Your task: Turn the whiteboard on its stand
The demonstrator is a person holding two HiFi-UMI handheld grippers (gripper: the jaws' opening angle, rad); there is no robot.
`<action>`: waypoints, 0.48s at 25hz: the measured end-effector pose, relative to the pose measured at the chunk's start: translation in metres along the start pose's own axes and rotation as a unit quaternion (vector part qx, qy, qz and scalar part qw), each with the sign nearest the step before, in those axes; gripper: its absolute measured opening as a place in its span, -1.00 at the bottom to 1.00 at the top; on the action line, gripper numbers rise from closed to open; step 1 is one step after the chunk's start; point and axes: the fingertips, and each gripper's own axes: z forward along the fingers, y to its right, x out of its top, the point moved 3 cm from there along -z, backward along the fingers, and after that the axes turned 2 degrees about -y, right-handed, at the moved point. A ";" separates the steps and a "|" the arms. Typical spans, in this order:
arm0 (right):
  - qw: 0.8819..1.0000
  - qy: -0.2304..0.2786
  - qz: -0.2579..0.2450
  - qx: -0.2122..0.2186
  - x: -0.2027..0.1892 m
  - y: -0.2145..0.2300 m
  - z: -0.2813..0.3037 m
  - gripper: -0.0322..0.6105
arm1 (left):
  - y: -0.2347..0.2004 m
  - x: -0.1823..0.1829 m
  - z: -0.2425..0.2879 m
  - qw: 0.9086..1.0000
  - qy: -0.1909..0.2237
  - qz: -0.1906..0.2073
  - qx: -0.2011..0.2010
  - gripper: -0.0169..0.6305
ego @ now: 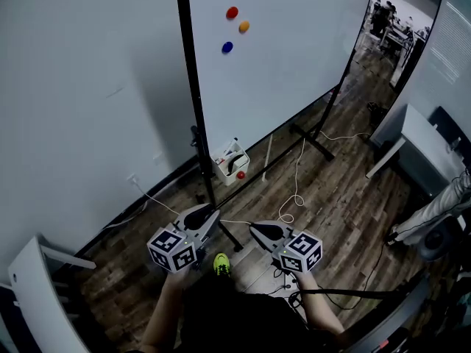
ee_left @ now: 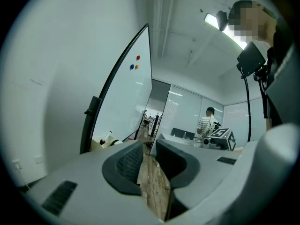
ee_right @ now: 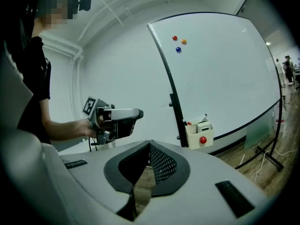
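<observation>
The whiteboard [ego: 280, 57] stands upright on its black wheeled stand, its left post [ego: 195, 101] nearest me. Red, orange and blue magnets [ego: 232, 12] sit near its top. A small white box [ego: 231, 162] with a red ball hangs low on the post. My left gripper [ego: 208, 212] is held in front of the post's foot, jaws slightly apart with nothing between them. My right gripper [ego: 255, 227] is beside it, shut and empty. In the left gripper view the whiteboard [ee_left: 129, 93] is seen edge-on beyond the left gripper [ee_left: 150, 144]. The right gripper [ee_right: 150, 143] faces the whiteboard [ee_right: 220, 74].
A white wall [ego: 88, 87] runs close behind the board's left end. The stand's far foot [ego: 313, 142] and a white cable [ego: 294, 190] lie on the wood floor. A white desk [ego: 419, 142] stands at the right. A person in a striped shirt [ee_left: 206, 123] stands far off.
</observation>
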 end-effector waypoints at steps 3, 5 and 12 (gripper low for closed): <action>1.000 -0.002 0.002 -0.004 0.008 0.012 0.014 -0.92 | -0.019 0.013 0.006 1.000 0.001 0.006 0.003 -0.66; 1.000 -0.003 0.004 -0.006 0.013 0.020 0.025 -0.92 | -0.033 0.020 0.011 1.000 0.001 0.009 0.003 -0.66; 1.000 -0.001 0.008 -0.023 0.033 0.045 0.057 -0.92 | -0.071 0.049 0.030 0.999 -0.004 0.035 -0.006 -0.65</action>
